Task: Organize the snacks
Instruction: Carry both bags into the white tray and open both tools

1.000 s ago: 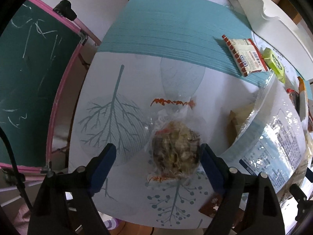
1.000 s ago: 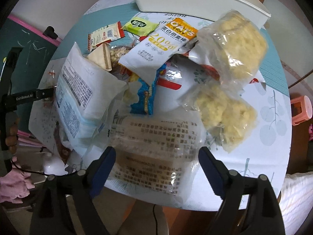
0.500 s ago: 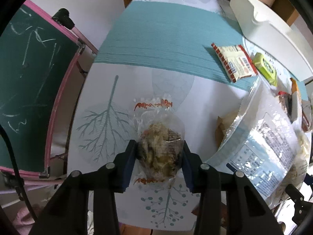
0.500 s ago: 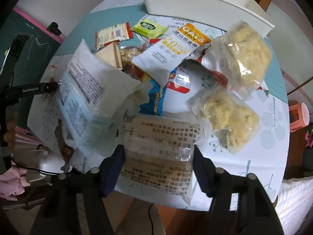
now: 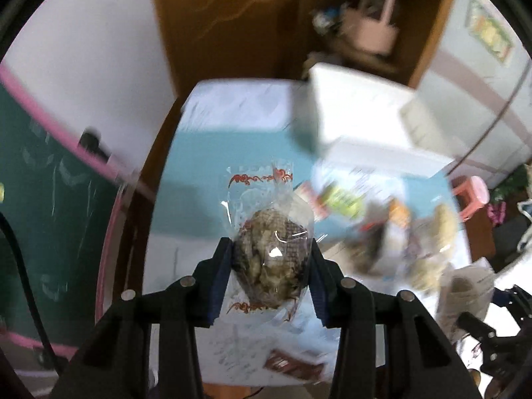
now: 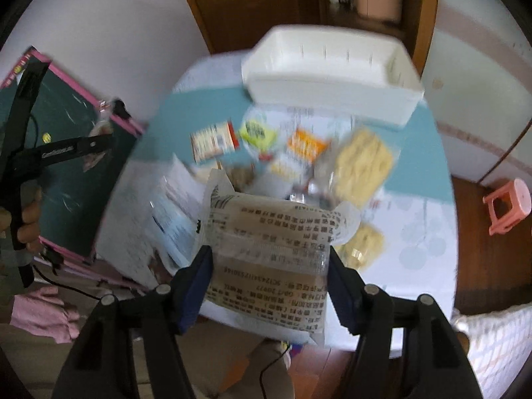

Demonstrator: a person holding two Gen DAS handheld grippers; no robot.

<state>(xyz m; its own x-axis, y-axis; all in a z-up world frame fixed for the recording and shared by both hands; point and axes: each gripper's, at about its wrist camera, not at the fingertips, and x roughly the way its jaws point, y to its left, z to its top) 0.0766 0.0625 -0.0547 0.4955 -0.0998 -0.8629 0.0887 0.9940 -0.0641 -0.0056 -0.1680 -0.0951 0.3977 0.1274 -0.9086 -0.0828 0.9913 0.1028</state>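
My left gripper (image 5: 270, 259) is shut on a clear-wrapped brown snack ball (image 5: 267, 259) with red print on its wrapper, held up above the table. My right gripper (image 6: 267, 266) is shut on a clear packet with black printed text (image 6: 266, 252), also lifted off the table. A white bin (image 6: 332, 73) stands at the far end of the table; it also shows in the left wrist view (image 5: 362, 113). The left gripper shows at the left in the right wrist view (image 6: 99, 143).
Several snack packs lie on the leaf-print tablecloth (image 6: 415, 249): a red-and-white pack (image 6: 214, 139), a green pack (image 6: 257, 131), an orange pack (image 6: 306, 144) and yellow puff bags (image 6: 364, 163). A pink-framed chalkboard (image 5: 50, 199) stands left. A pink stool (image 6: 507, 204) is right.
Both grippers have shut on their snacks and lifted them off the table, tilting up so that the room and the white bin have come into view.
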